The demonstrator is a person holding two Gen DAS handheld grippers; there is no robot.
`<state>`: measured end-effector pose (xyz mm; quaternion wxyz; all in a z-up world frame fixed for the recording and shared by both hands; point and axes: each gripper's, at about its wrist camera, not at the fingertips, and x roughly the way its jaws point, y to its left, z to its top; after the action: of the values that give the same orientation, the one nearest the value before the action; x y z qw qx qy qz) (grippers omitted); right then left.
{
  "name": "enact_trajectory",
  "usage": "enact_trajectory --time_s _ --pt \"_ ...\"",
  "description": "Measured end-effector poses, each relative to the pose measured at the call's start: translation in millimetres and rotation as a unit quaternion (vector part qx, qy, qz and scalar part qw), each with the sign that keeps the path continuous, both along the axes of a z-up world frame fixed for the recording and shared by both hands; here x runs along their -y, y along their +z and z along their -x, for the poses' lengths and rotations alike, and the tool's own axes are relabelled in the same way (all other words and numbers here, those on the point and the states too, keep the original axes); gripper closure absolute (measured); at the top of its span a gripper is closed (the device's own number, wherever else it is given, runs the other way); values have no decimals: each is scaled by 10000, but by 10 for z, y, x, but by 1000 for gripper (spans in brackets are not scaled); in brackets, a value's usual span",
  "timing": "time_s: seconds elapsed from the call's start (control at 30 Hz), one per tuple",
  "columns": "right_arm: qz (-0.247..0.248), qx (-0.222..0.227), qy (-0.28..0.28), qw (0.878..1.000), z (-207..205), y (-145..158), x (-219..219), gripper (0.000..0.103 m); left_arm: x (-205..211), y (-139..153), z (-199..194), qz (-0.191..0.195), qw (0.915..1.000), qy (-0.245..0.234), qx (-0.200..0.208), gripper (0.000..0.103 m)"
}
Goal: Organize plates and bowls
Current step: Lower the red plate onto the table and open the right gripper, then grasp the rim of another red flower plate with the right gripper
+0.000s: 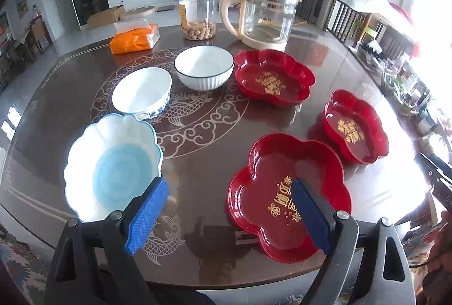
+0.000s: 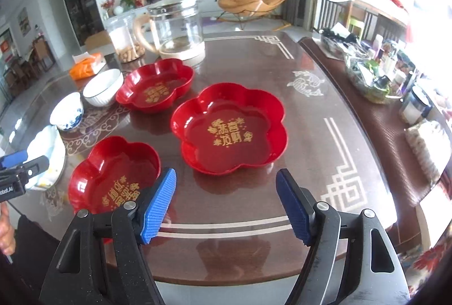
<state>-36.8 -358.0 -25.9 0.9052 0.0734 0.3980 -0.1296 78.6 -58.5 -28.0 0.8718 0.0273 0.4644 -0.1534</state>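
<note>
Both grippers, left (image 1: 227, 216) & right (image 2: 226, 201), hang released, holding nothing. Near-edge red plate (image 1: 285, 192) looks light, glossy, likely slippery: you pinch its raised rim. Ceramic bowls (image 1: 204, 67) toward table's (image 1: 381, 186) far-left edge seem fragile.

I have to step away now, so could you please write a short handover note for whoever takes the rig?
Left gripper: open, empty, above the near table edge.
Right gripper: open, empty.
Three red plates lie apart on the right of the table.
Blue-centred bowl, blue-patterned bowl and black-rimmed bowl sit on the left.
Done: nothing stacked.
Left: stack the plates and nest the bowls.
</note>
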Motion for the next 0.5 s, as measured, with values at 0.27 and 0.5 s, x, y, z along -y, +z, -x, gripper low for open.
enact_trajectory --time_s 0.27,0.5 --pt "807 2324 -52 9693 492 681 147 18 -65 787 -5 655 9874 -154 1432 0" --pt "144 882 -117 9959 187 129 332 18 294 -364 137 -663 9963 -468 -265 1"
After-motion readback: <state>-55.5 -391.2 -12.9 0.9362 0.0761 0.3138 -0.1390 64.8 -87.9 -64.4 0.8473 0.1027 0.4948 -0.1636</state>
